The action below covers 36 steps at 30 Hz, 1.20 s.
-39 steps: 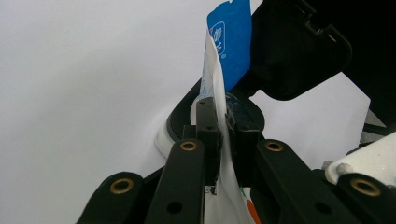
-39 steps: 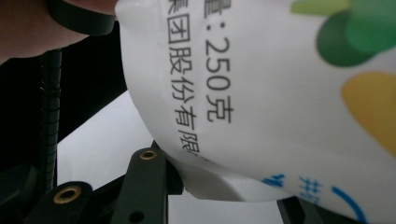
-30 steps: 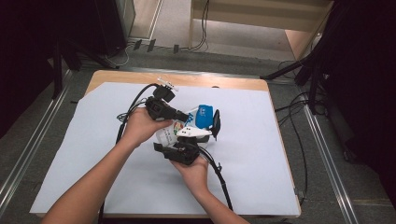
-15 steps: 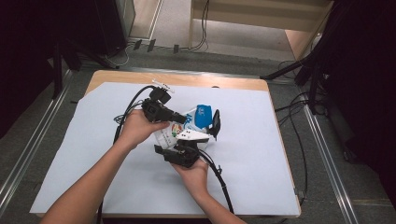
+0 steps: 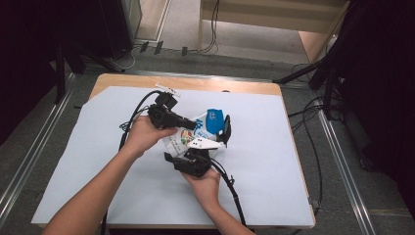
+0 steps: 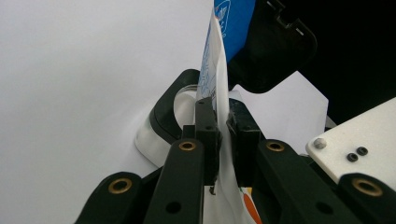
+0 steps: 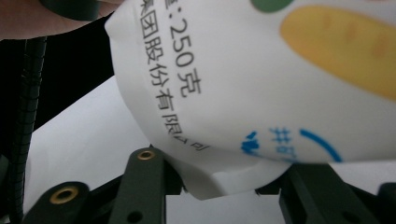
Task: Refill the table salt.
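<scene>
White sheeting covers the table (image 5: 274, 161), and above its middle a white-and-blue pouch (image 5: 208, 125) (printed with Chinese text) hangs between both tools. Right gripper (image 7: 224, 186) clamps its fingers around the pouch's lower end; left gripper (image 6: 223, 126) pinches the pouch's thin edge.

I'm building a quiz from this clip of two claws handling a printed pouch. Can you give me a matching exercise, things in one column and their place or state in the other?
Things:
1. left claw
2. right claw
3. pouch
4. white sheet

Places or states:
A. spread over the table top
B. pinched shut on the pouch's thin edge
C. held up between both claws
D. gripping the pouch's rounded bottom corner

Pairs: 1-B, 2-D, 3-C, 4-A
</scene>
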Motion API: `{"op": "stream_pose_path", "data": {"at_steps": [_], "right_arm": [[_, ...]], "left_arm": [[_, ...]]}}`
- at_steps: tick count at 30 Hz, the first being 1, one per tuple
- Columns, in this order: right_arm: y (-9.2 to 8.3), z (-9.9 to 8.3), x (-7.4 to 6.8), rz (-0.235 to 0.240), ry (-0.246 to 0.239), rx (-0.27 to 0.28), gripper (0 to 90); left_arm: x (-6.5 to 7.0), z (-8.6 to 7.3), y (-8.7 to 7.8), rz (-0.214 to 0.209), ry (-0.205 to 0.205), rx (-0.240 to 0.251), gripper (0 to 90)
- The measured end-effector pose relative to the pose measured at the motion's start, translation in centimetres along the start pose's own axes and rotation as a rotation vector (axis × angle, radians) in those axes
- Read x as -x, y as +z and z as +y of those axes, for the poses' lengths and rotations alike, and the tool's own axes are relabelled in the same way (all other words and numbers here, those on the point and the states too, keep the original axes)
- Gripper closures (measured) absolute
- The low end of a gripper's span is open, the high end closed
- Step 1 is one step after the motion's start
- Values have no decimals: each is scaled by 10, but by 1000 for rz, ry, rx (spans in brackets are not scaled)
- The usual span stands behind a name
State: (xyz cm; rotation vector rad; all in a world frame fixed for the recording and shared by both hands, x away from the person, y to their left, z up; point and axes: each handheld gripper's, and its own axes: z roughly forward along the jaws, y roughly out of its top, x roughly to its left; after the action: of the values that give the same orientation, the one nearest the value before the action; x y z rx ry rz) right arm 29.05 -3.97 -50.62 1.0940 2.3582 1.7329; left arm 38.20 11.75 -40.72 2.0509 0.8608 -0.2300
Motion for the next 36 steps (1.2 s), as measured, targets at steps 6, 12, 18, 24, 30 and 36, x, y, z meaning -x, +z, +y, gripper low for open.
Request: {"op": "stream_pose_path", "data": {"at_steps": [6,12,18,24,30,36], "right_arm": [[-1,-3,0,-6,-12,-10,702],[0,-4,0,-16,-6,-7,719],[1,-6,1,-30,-10,-9,737],[1,-7,3,-43,-2,-8,718],[2,-10,3,-52,5,-5,718],[4,-11,2,-55,-5,-7,717]], "left_arm": [[2,-1,1,-2,19,-7,852],[3,-1,1,-5,28,-8,849],[3,-2,1,-3,36,-7,846],[3,-2,0,-3,37,-11,847],[3,-3,-4,-4,37,-14,847],[3,-5,-7,-5,39,-24,847]]}}
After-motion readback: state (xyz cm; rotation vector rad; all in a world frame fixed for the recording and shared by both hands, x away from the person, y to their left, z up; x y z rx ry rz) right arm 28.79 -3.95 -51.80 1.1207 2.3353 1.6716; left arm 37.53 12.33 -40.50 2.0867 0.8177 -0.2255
